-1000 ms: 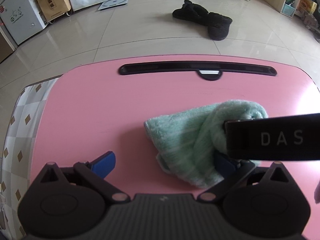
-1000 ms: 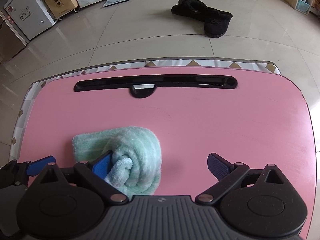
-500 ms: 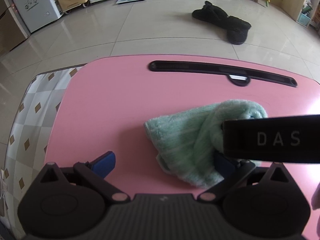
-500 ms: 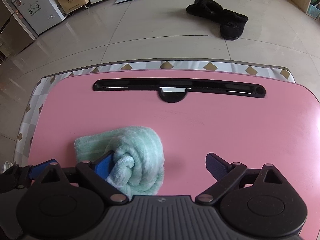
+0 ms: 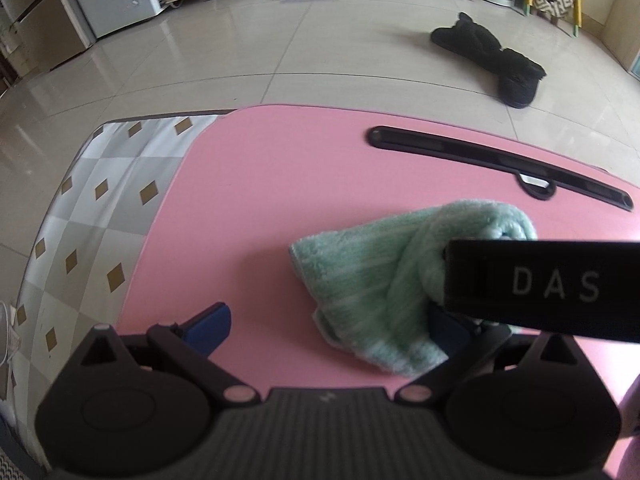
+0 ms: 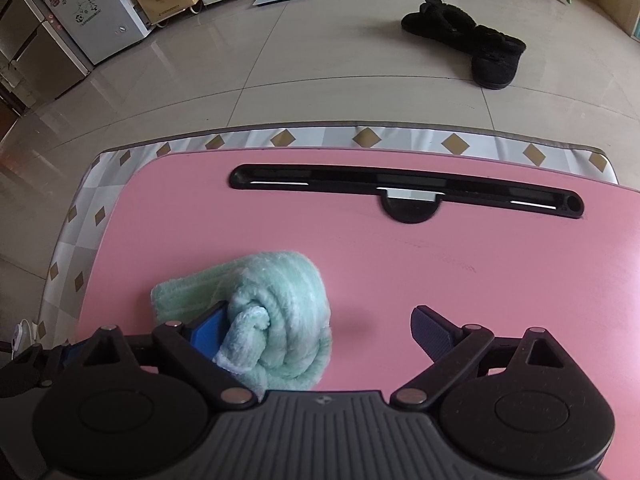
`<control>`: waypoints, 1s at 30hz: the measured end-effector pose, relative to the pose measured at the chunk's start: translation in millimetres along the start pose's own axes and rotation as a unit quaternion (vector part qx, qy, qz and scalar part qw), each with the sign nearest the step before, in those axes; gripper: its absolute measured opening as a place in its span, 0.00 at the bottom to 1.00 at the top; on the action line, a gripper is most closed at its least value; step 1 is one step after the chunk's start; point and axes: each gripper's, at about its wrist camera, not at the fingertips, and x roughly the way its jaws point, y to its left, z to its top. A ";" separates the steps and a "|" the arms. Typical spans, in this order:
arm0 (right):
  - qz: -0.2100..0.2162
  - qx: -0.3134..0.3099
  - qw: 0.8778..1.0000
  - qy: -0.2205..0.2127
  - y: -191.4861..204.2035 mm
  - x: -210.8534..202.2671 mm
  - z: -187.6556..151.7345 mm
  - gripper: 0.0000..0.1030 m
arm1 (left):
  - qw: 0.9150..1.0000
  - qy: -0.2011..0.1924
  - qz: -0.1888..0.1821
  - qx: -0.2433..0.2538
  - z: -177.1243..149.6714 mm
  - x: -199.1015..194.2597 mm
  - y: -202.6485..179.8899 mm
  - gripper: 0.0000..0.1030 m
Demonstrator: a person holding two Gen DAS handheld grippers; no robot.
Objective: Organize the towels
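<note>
Pink lap-table top point(image 6: 460, 280), over a diamond-patterned mat on a tiled floor: a mint-green towel point(image 6: 280, 312), rolled into a loose bundle, lies near its front-left part. Over the past second the towel has kept its shape and place; only the cameras' aim has drifted. Both the left gripper point(image 5: 328, 324) and the right gripper point(image 6: 316, 328) stand wide, each with one blue pad against the roll. No tighter roll has formed.
</note>
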 end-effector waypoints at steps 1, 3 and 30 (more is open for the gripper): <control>0.002 0.000 1.000 -0.001 1.8 0.6 0.4 0.91 | 1.000 0.000 0.001 -0.003 0.4 0.4 1.9 1.00; 0.006 0.000 1.000 -0.002 6.2 2.3 1.5 0.90 | 1.000 0.001 0.002 -0.009 1.3 1.2 5.8 1.00; 0.015 0.008 1.000 -0.011 19.8 7.6 5.9 0.89 | 0.999 -0.002 -0.013 -0.032 7.9 2.1 22.6 0.97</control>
